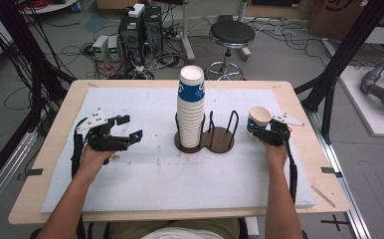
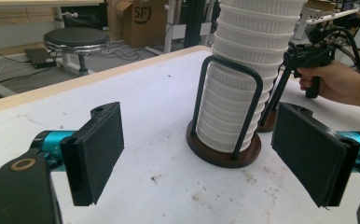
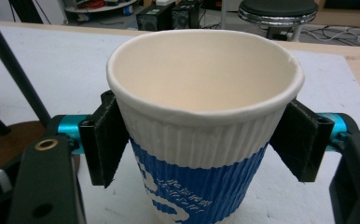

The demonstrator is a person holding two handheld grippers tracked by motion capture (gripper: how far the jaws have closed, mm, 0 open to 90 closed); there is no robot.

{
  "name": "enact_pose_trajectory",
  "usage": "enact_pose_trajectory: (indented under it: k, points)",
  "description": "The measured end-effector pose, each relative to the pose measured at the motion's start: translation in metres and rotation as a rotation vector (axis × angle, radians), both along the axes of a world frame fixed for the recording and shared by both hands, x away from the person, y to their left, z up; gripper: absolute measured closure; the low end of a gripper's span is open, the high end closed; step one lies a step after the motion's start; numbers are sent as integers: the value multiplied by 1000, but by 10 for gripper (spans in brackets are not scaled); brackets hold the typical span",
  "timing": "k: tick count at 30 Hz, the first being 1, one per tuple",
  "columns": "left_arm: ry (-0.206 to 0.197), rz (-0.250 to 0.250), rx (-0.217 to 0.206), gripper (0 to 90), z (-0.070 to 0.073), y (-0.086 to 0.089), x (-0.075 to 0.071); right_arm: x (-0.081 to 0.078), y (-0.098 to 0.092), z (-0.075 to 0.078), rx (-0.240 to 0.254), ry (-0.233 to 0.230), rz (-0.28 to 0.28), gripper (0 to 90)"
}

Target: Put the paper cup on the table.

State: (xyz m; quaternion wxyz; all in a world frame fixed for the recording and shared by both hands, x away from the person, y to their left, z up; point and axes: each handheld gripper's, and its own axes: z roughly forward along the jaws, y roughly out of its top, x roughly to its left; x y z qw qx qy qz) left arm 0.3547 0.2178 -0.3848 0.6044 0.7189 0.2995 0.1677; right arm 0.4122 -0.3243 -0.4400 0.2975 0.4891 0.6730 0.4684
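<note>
Your forearms come in from the near edge of the table [image 1: 299, 164], each hand carrying a gripper. Closest to the action is the right gripper [image 3: 201, 140]: its two pads are pinched on the ribbed wall of a paper cup [image 3: 201, 121], one pad on each side just under the rim. That cup is upright, mouth up, blue band below, and in the high view it sits in the right gripper [image 1: 267, 130] just to the right of the holder [image 1: 220, 142].

Your left gripper [image 1: 125, 130] rests over the white mat on the left, jaws spread wide with nothing between them. Its own view looks straight across at the stack of cups [image 2: 243, 93] standing in the holder's left ring, well apart from the pads.

What the next move likely turns on — the holder's right ring is bare, and it lies just left of the held cup, between the cup and the stack [image 1: 191, 107]. The cup's long axis is vertical, matching the ring's wire uprights, so you would carry it leftward and lower it straight down. Your right hand is far nearer; the left has the tall stack in the way.

Beyond the table stand a round stool [image 1: 231, 34] and some computer boxes on the floor.
</note>
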Motion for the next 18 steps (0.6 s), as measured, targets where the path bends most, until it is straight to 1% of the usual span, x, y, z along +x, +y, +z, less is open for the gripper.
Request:
enact_pose_trajectory:
  k: [3, 7, 9, 11, 14, 17, 18]
  points:
    - [1, -3, 3, 169, 0, 0, 0, -3, -1, -1, -21, -3, 9, 259]
    - [5, -4, 6, 169, -1, 0, 1, -6, -4, -3, -5, 1, 15, 250]
    - [4, -5, 4, 168, -1, 0, 1, -7, -4, -3, -20, 3, 25, 242]
    - [4, -5, 4, 169, -1, 0, 1, -7, -4, -3, -22, 14, 31, 230]
    - [4, -5, 7, 169, -1, 0, 1, -7, -5, -4, 7, 42, 32, 215]
    - [5, -3, 6, 169, -1, 1, 1, -7, -5, -4, 4, 48, 19, 198]
    - [6, -3, 5, 168, -1, 1, 1, -8, -6, -4, 6, 57, 16, 195]
